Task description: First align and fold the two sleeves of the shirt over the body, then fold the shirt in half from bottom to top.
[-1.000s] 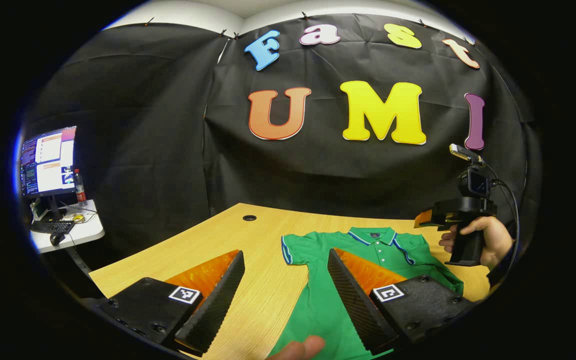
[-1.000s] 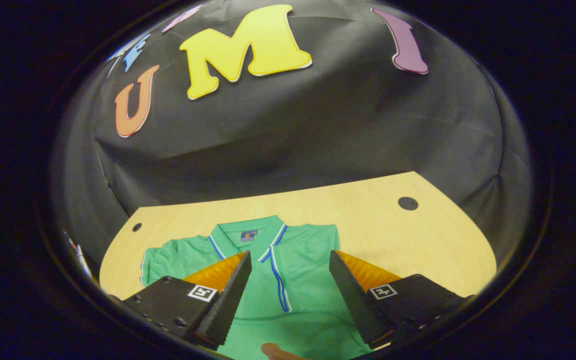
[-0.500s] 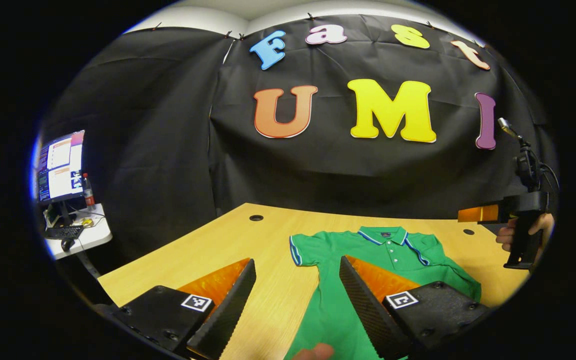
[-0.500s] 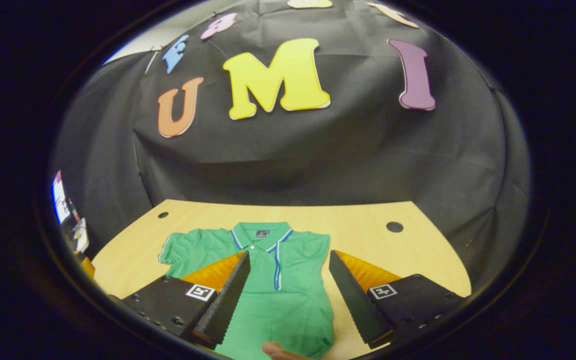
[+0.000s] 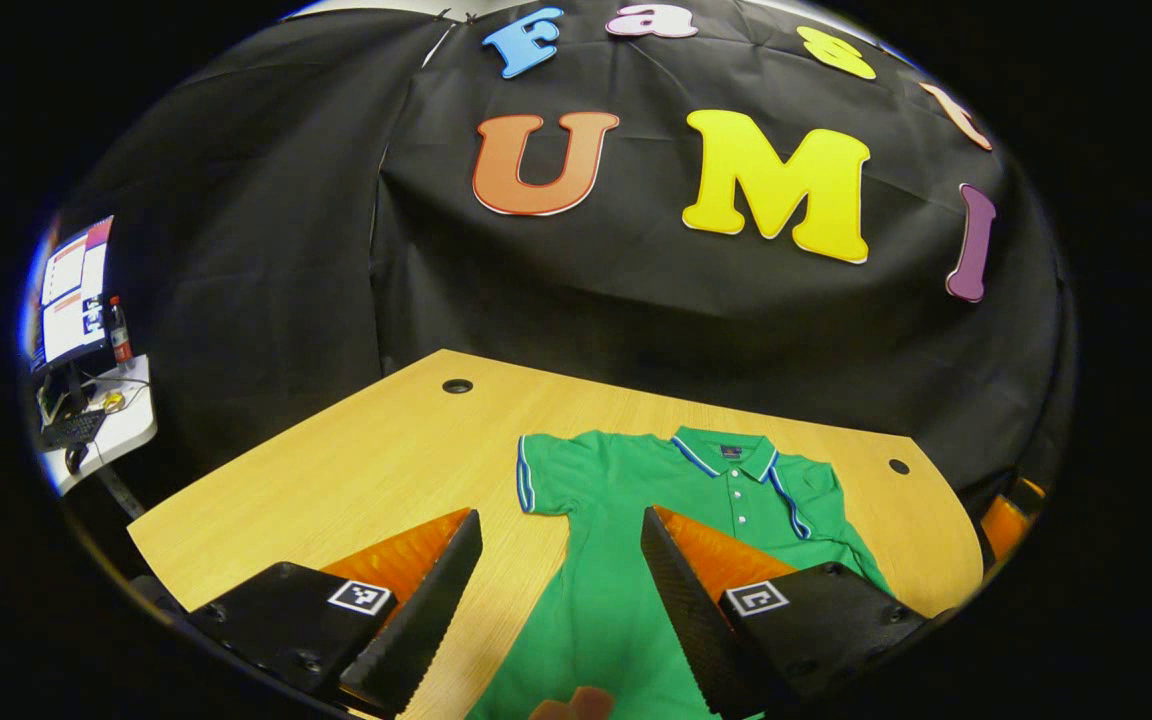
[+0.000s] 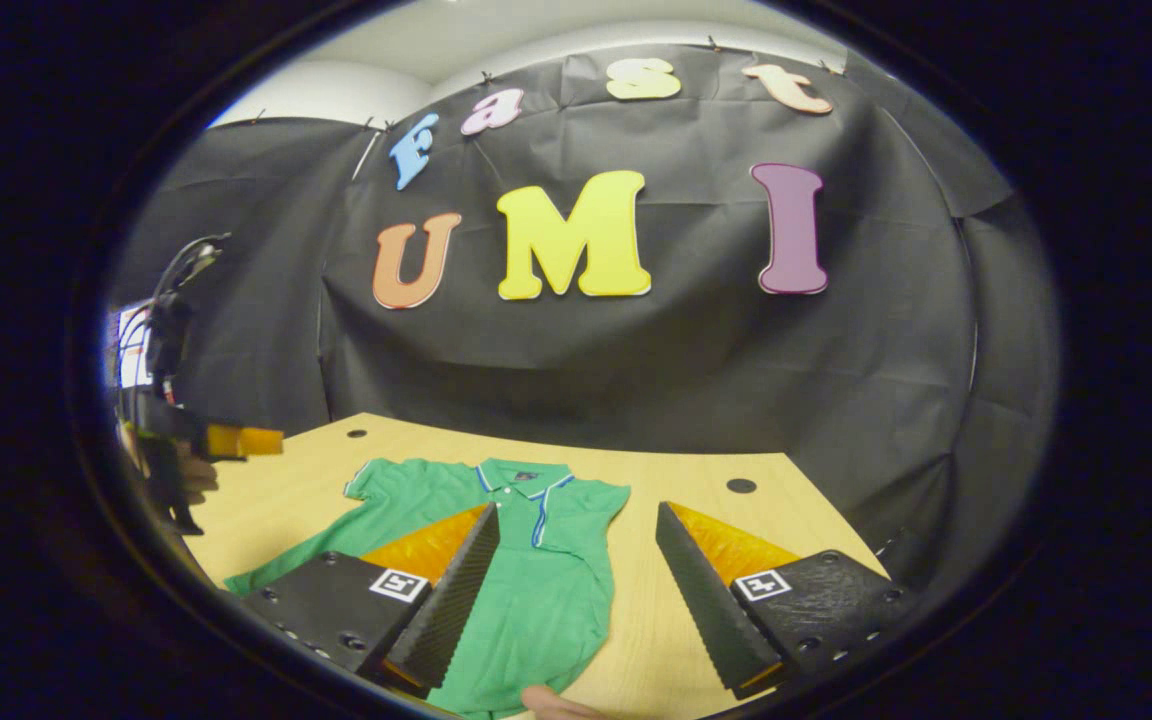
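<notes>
- Left gripper [image 5: 556, 560]: jaws wide apart, nothing between them. It hangs above the near-left part of the table [image 5: 356, 450]; since a second ago its camera has swung so the shirt sits more central and a little farther off.
- Shirt [image 5: 636, 560]: green polo, flat on the table, collar toward the booth wall, hem toward the person. Same spot over the last second.
- Left sleeve [image 5: 546, 475]: spread out sideways, not folded over the body.
- Right sleeve [image 6: 611, 497]: its edge lies close against the body, with far less of it sticking out than on the left. Can't tell if it's properly folded in or just lying that way.
- Right gripper [image 6: 576, 580]: jaws also wide apart and empty. A second ago it hovered right over the collar and placket; now it has backed off to the right, with bare table under its right finger.
- Net: both grippers pulled back and empty, shirt not halved bottom to top. My read: left sleeve is what remains out of place, then the bottom-to-top fold.
</notes>
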